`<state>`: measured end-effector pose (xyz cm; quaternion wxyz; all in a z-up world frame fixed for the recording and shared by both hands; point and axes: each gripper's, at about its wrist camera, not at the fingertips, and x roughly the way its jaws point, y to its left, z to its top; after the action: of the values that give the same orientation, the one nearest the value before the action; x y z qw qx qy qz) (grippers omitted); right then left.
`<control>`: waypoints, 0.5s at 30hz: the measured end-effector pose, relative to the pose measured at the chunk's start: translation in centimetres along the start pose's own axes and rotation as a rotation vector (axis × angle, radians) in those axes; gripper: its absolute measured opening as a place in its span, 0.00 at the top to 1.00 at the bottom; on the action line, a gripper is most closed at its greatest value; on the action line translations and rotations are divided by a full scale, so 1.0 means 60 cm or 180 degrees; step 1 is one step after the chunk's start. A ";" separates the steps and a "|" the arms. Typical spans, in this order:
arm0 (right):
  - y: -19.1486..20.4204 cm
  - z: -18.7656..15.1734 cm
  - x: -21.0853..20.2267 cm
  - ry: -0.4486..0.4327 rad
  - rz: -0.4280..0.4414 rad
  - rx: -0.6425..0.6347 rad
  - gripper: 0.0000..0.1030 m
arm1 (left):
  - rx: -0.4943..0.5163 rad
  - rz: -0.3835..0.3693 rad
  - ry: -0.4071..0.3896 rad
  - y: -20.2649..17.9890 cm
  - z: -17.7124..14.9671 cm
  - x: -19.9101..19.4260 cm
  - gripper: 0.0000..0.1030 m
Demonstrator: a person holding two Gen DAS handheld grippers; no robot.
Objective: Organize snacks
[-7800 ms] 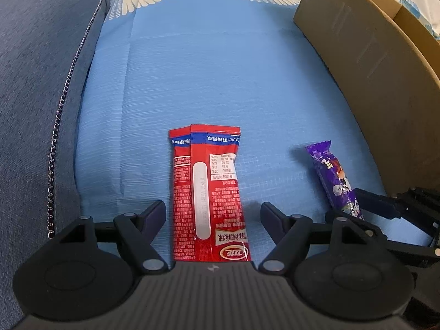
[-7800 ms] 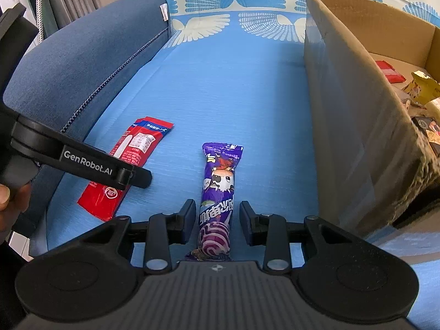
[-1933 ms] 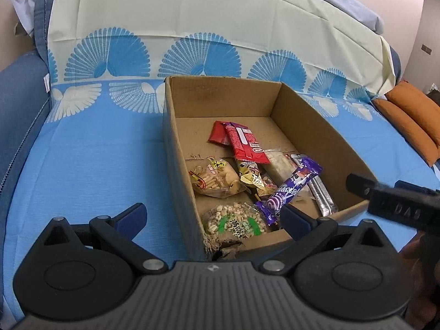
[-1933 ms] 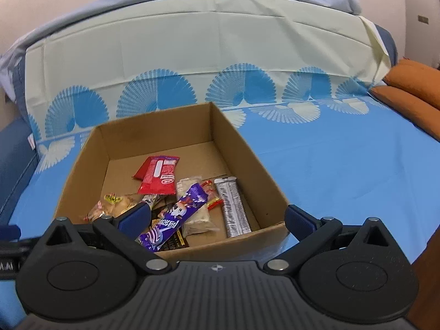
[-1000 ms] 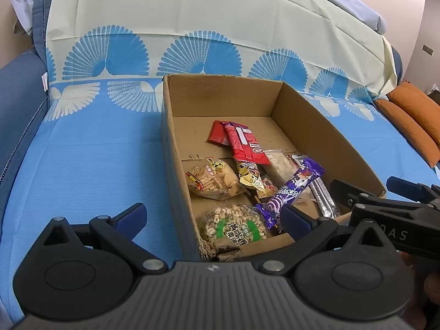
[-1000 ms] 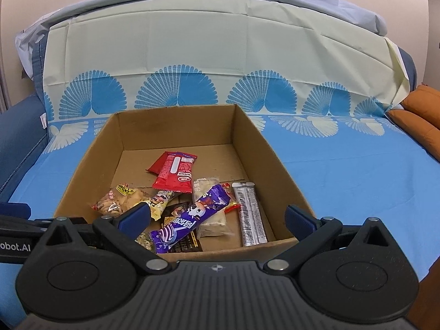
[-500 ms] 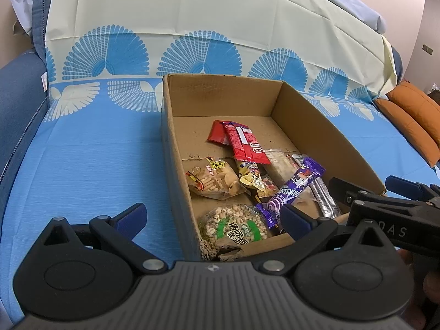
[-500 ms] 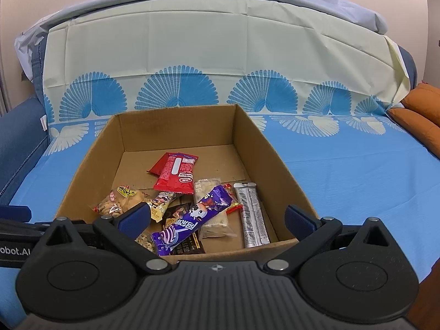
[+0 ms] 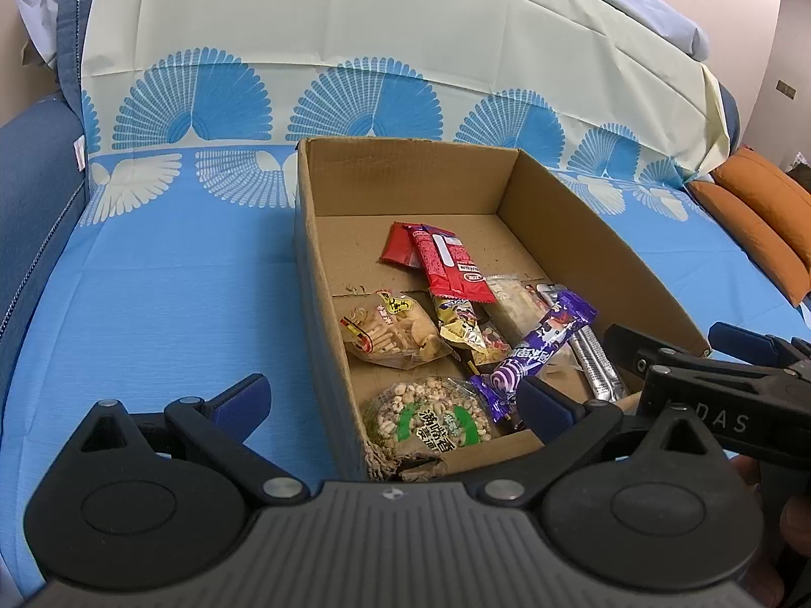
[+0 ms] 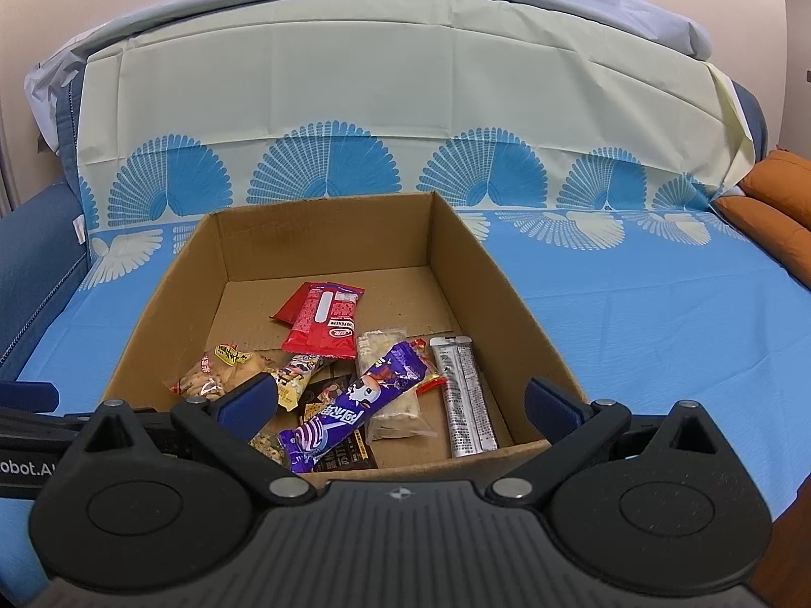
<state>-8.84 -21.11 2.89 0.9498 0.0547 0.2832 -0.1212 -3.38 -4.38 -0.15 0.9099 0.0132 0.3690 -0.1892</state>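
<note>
An open cardboard box [image 9: 603, 233] [image 10: 486, 263] sits on the blue sofa cover and holds several snacks. Among them are a red packet [image 9: 448, 263] [image 10: 324, 321], a purple bar [image 9: 537, 349] [image 10: 355, 405], a silver bar [image 10: 464, 395], a biscuit bag [image 9: 390, 329] and a green-labelled bag [image 9: 431, 420]. My left gripper [image 9: 393, 400] is open and empty over the box's near left corner. My right gripper [image 10: 400, 400] is open and empty above the box's near wall; it also shows in the left wrist view [image 9: 674, 349].
The blue sofa cover [image 9: 167, 304] spreads left of the box and to its right [image 10: 659, 314]. The dark blue armrest [image 9: 35, 192] stands at far left. Orange cushions [image 9: 760, 223] lie at far right. The cream backrest cover [image 10: 380, 76] rises behind.
The red packet and purple bar went from the sofa seat into the box, and both grippers released them. Over the last second both grippers barely moved.
</note>
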 end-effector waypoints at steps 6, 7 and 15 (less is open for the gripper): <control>-0.001 0.000 0.000 -0.0006 -0.0003 0.0004 0.01 | 0.0006 -0.0004 -0.0002 -0.002 0.001 0.000 0.00; -0.001 0.000 0.000 -0.0005 -0.0001 0.0004 0.01 | 0.0005 -0.0003 -0.0003 -0.002 0.001 0.000 0.00; -0.001 0.000 0.000 -0.0005 0.0000 0.0007 0.01 | 0.0002 -0.0003 -0.0006 -0.003 0.000 0.000 0.00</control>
<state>-8.86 -21.16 2.86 0.9499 0.0557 0.2824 -0.1216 -3.43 -4.53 -0.11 0.9101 0.0132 0.3680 -0.1899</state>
